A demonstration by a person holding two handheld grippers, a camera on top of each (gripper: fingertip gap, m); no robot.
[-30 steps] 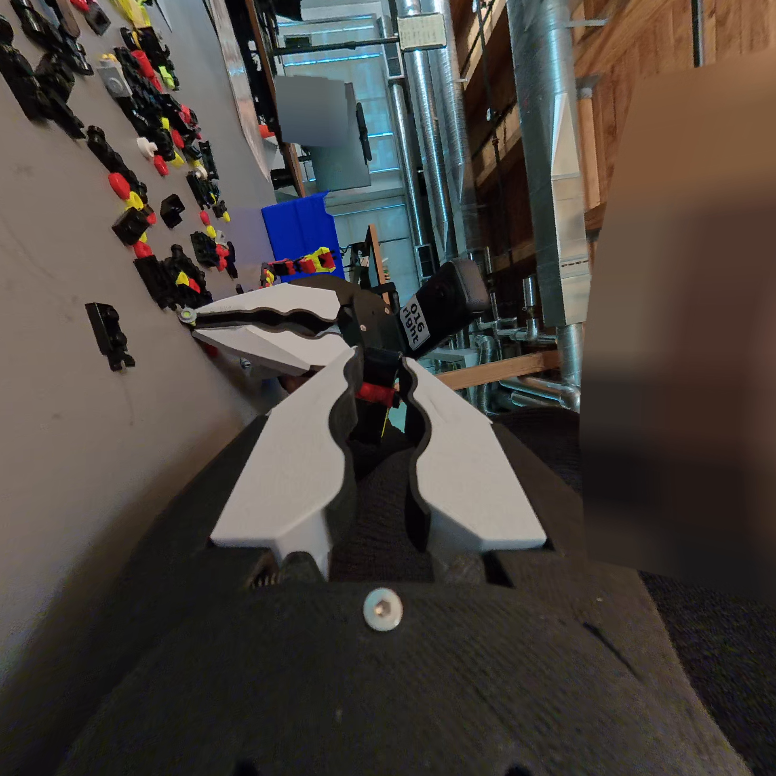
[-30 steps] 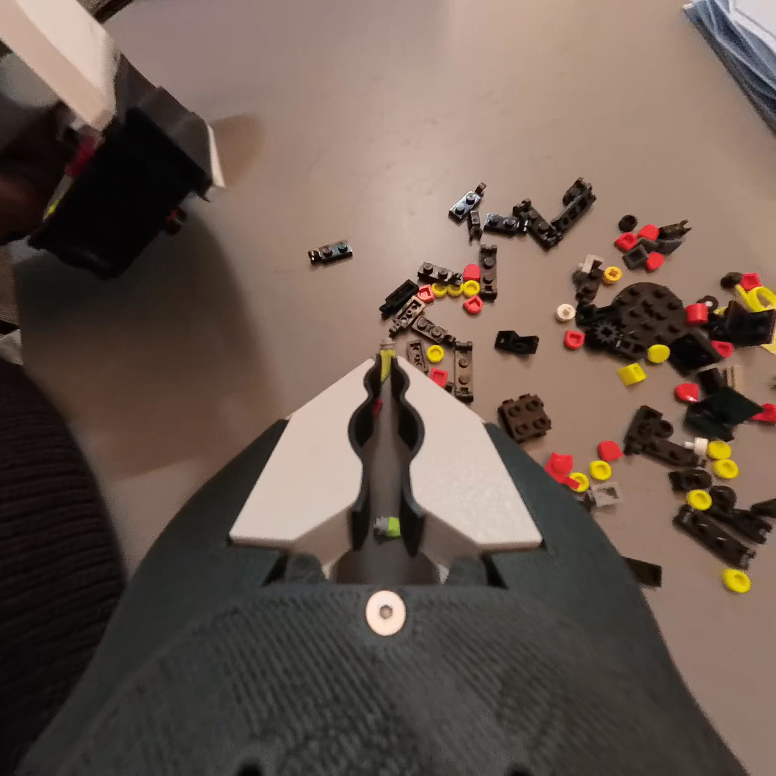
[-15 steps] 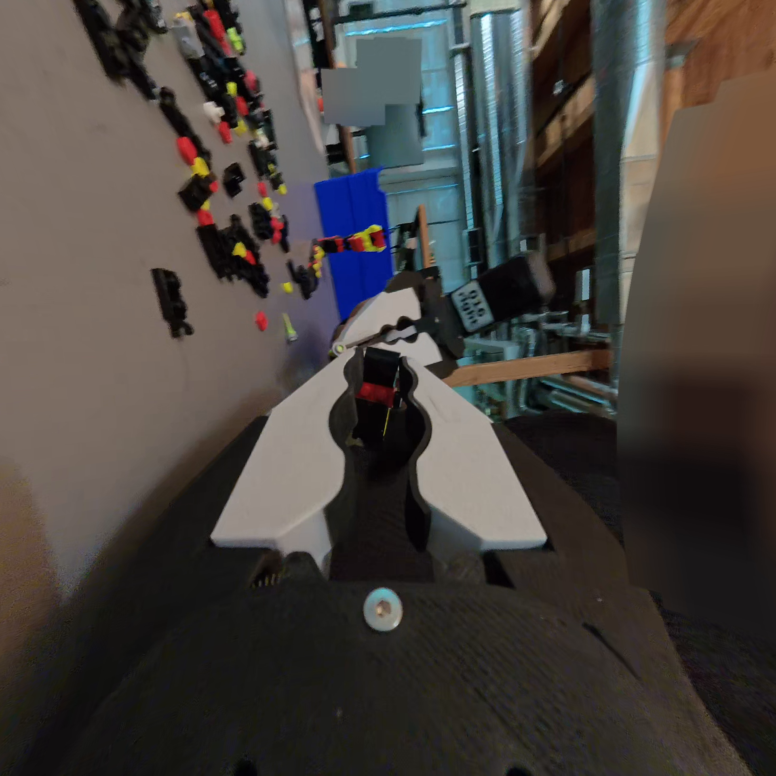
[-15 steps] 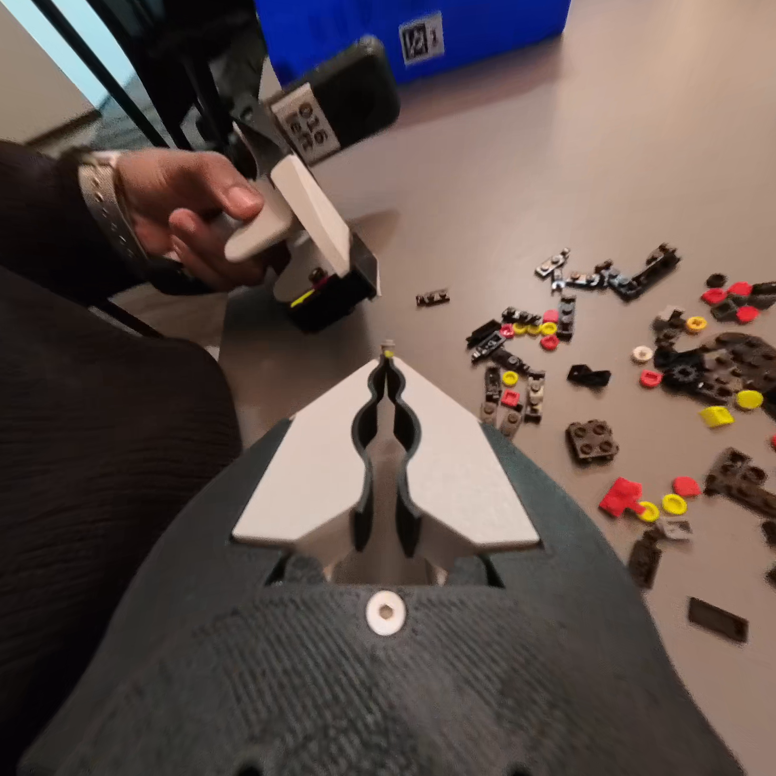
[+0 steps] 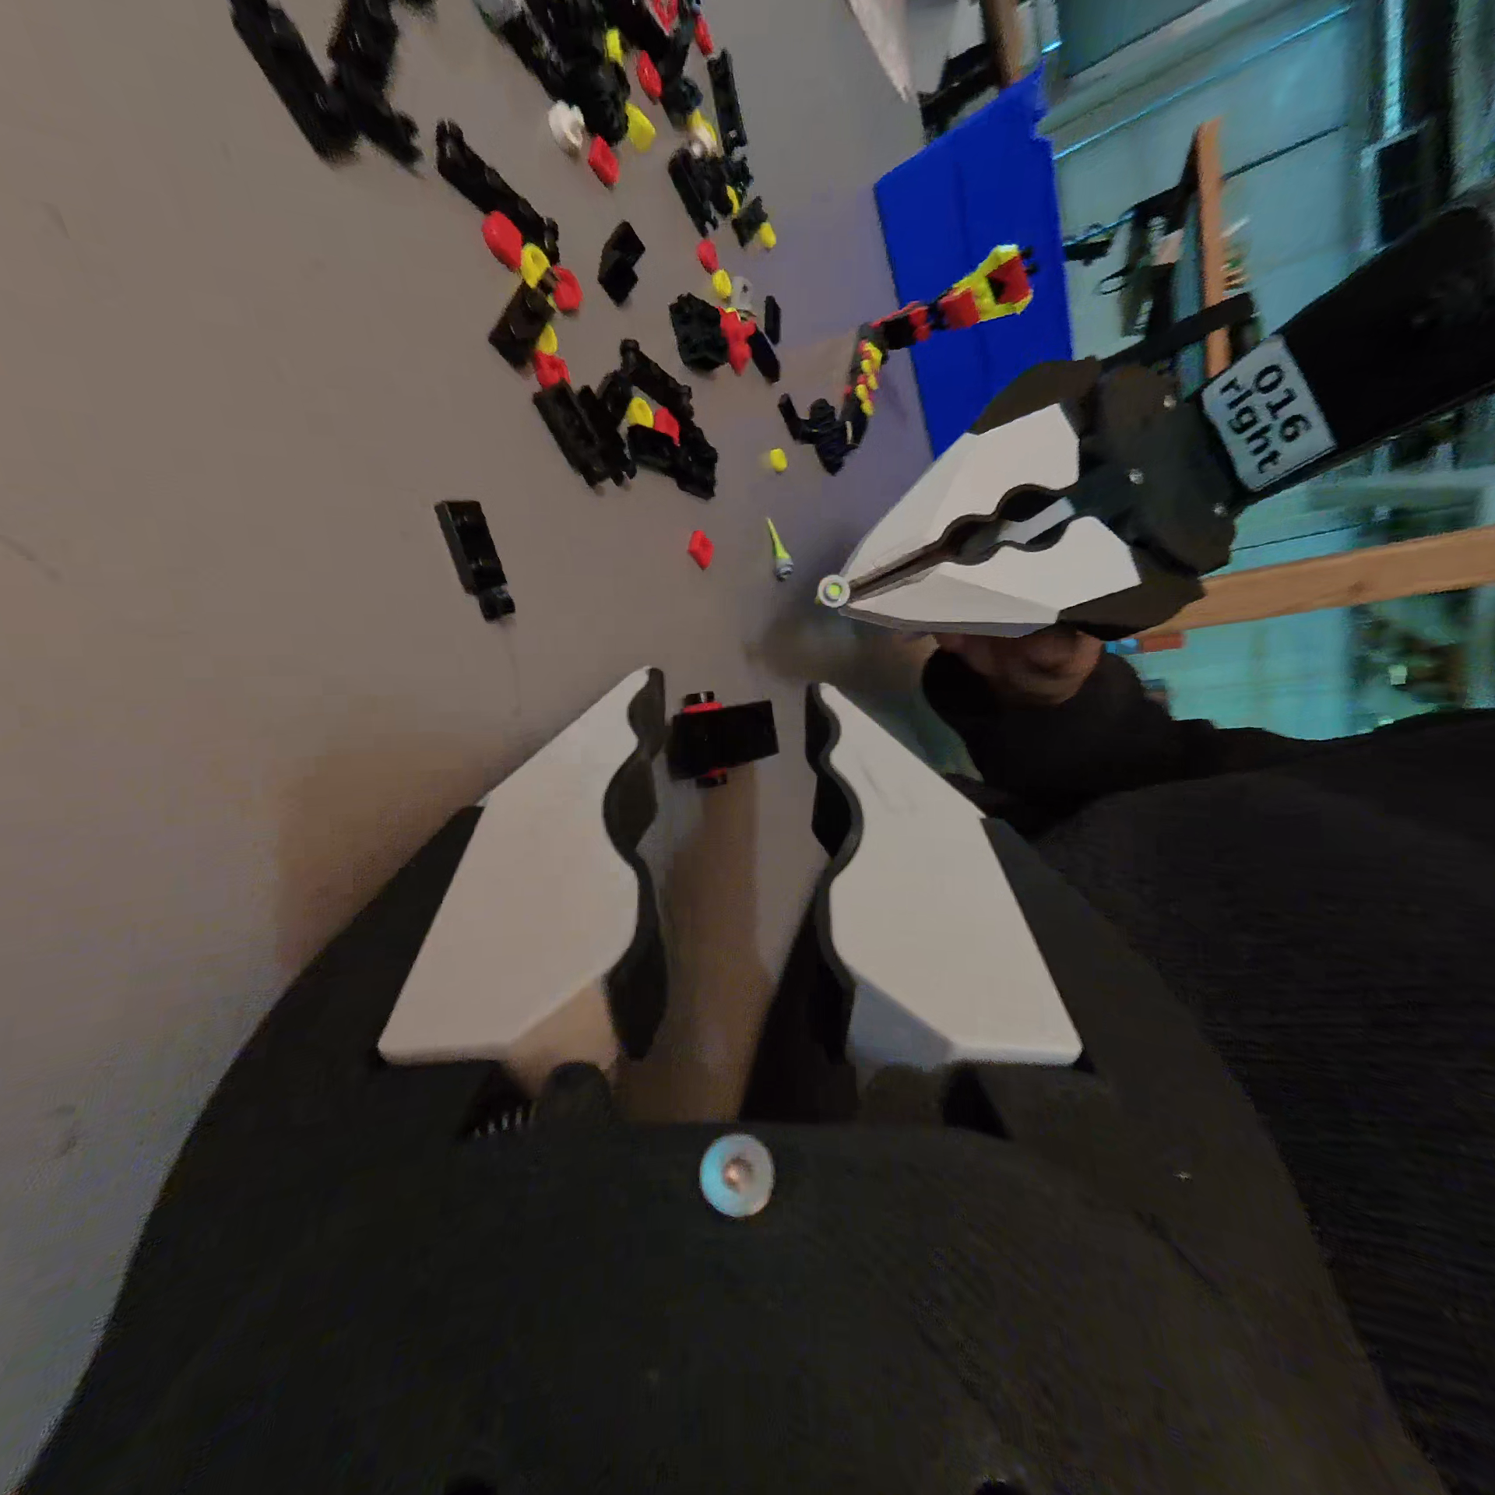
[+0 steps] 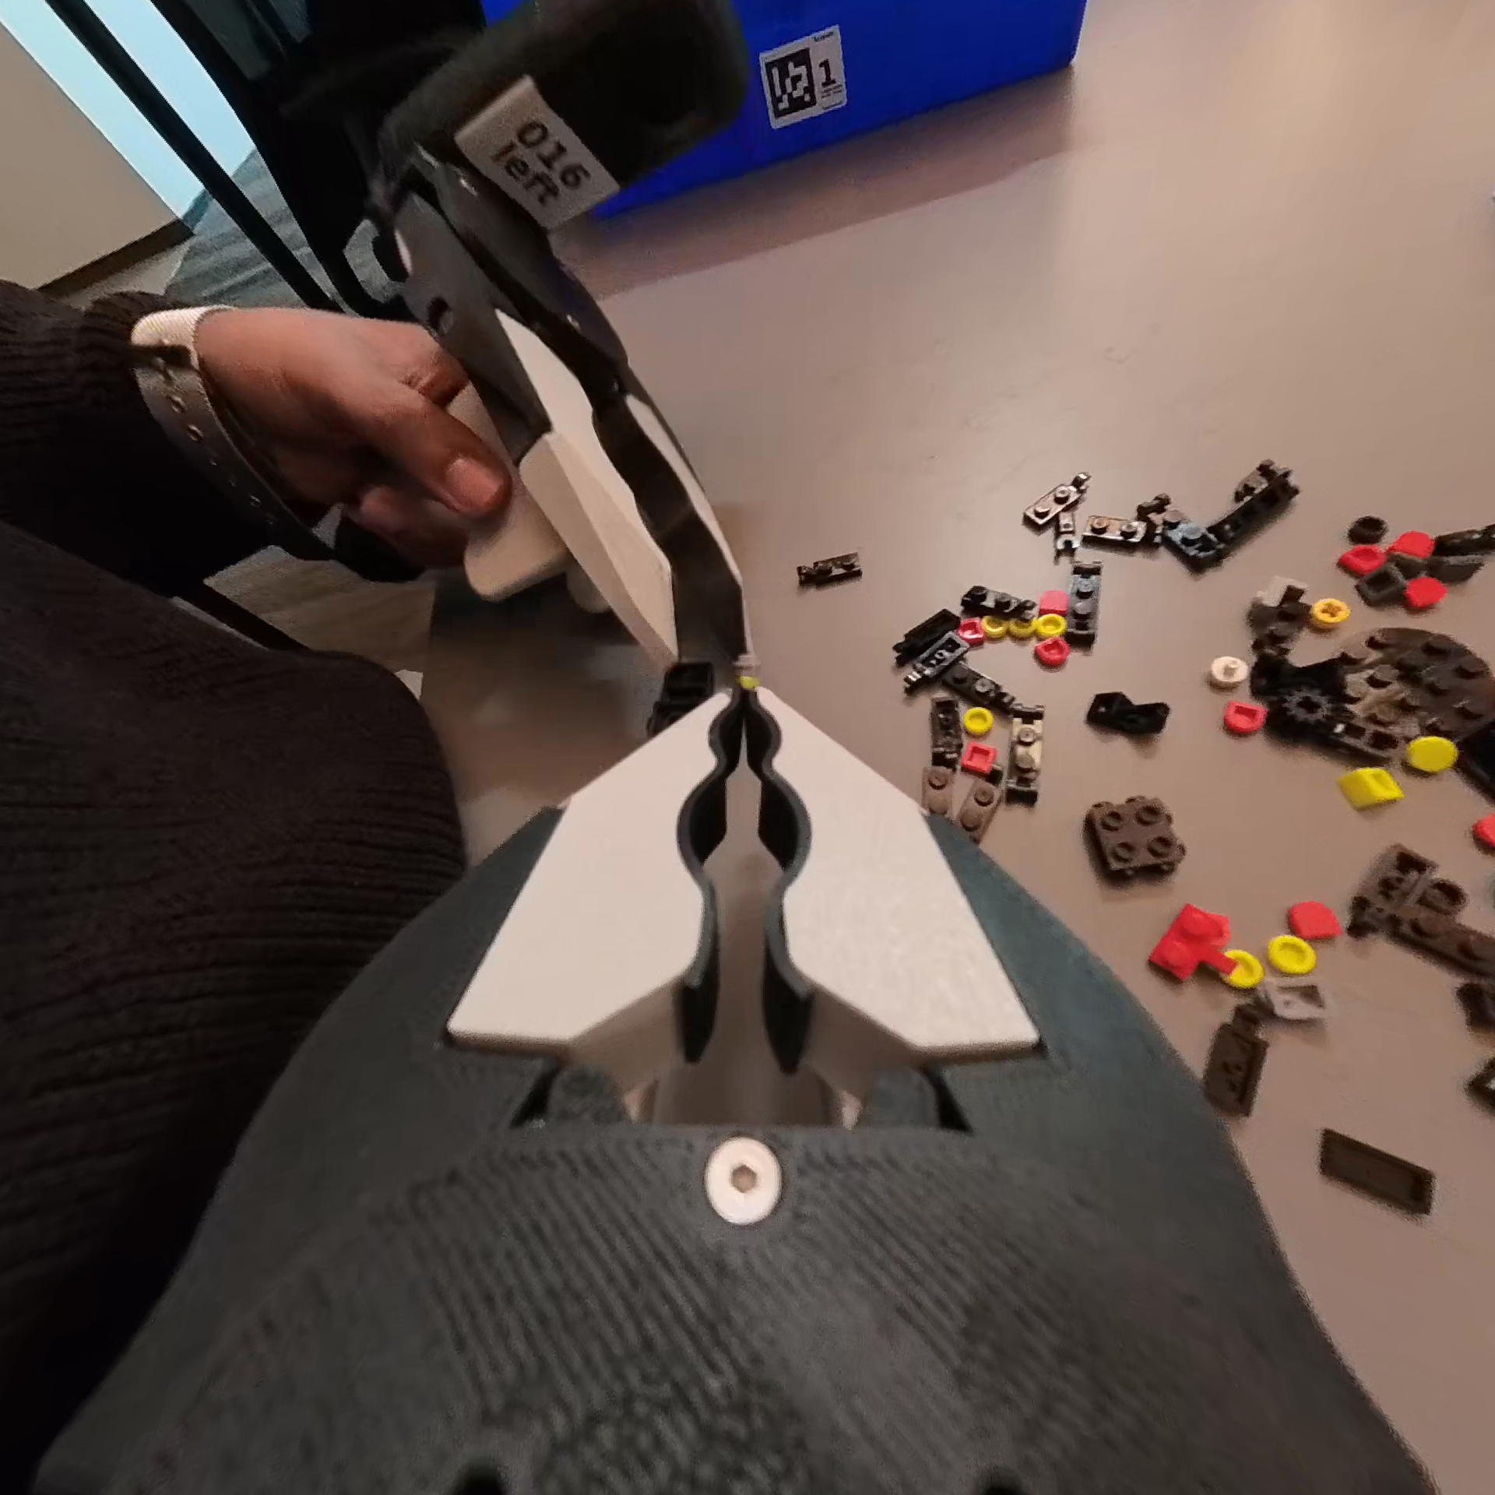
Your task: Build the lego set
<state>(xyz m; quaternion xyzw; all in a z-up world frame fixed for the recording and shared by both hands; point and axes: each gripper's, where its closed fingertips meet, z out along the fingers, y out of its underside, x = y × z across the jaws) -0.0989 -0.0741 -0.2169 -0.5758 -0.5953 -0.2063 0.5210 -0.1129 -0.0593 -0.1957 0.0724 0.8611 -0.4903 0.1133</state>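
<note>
Your grey counter [image 6: 1052, 307] spreads out ahead of both tools, and a blue bin [image 6: 914, 89] stands on it far beyond your right hand-held gripper [image 6: 743, 702]. Loose lego pieces [image 6: 1213, 728], black, red and yellow, lie scattered over the counter to the right of that hand-held gripper's tips and well apart from them. A long built strip of red, yellow and black bricks [image 5: 946, 323] lies far ahead of your left hand-held gripper [image 5: 728, 704], in front of the blue bin.

Your left hand-held gripper has its jaws spread wide, gripping nothing. A small black assembly with red studs [image 5: 720, 740] sits on the counter between its two tips, close to the left finger; whether it touches that finger you cannot tell from here. In the right wrist view the same black assembly [image 6: 683, 692] shows just left of your right tips, under the left tool's fingers.

Your right hand-held gripper is pinched closed on a tiny yellow-green round piece [image 6: 746, 682] at the very tips, held just beside the black assembly. A thin yellow-green spike [image 5: 778, 546] and a small red piece [image 5: 700, 548] lie on the counter a little ahead of your left tips
</note>
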